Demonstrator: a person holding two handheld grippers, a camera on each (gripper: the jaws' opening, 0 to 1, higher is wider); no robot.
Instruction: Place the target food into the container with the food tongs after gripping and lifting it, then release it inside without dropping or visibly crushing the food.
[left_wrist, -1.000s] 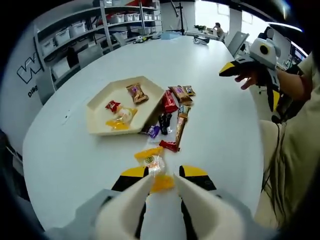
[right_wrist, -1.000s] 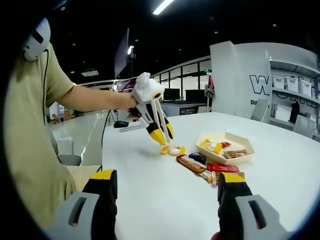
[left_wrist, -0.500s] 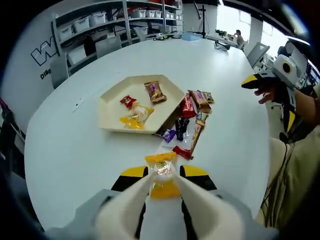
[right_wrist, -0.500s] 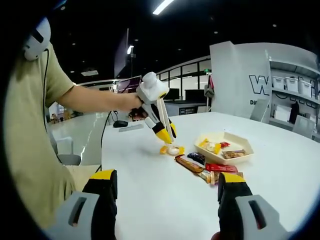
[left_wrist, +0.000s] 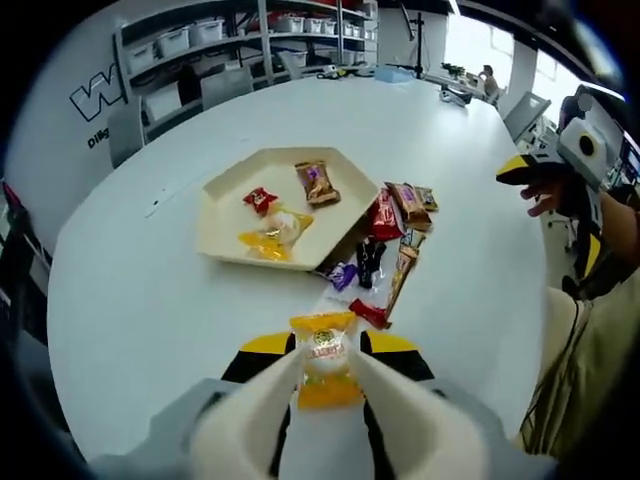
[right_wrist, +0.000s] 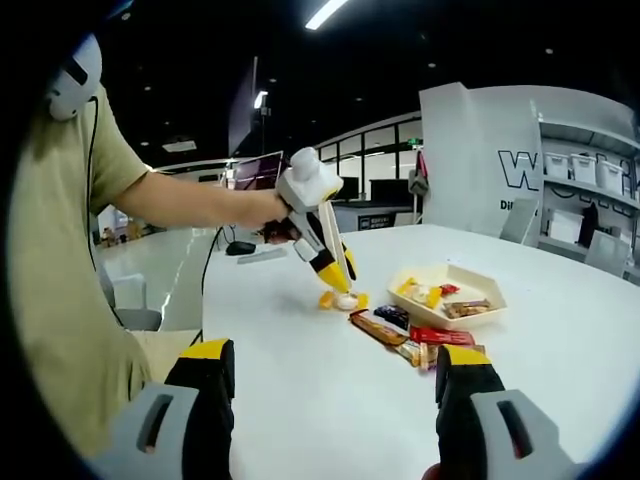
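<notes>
**Yellow candy pinched in the tongs, tray waiting beyond**

In the left gripper view, the left gripper (left_wrist: 322, 372) has its white tongs (left_wrist: 262, 400) pressed in on a yellow-wrapped candy (left_wrist: 324, 357), the two tips closing on it from either side. The candy sits right at the near edge of the white table (left_wrist: 150, 300), held between the tips; whether it is clear of the tabletop cannot be told from here.

Beyond it lies a loose row of wrapped snacks (left_wrist: 385, 240), red, brown and purple packets strung out just right of the cream tray (left_wrist: 225, 200). The tray already holds a red packet, a brown packet and another yellow-wrapped sweet (left_wrist: 270, 232). The held candy is near the tray but outside it, on the near side.

Over in the right gripper view, the left gripper (right_wrist: 345, 290) shows from the side, tongs angled down to the table with the yellow candy (right_wrist: 344, 300) at their tips, the tray (right_wrist: 455, 290) to its right. The right gripper (right_wrist: 335, 400) hangs back from all this with its yellow-and-black jaws spread wide and nothing between them.
</notes>
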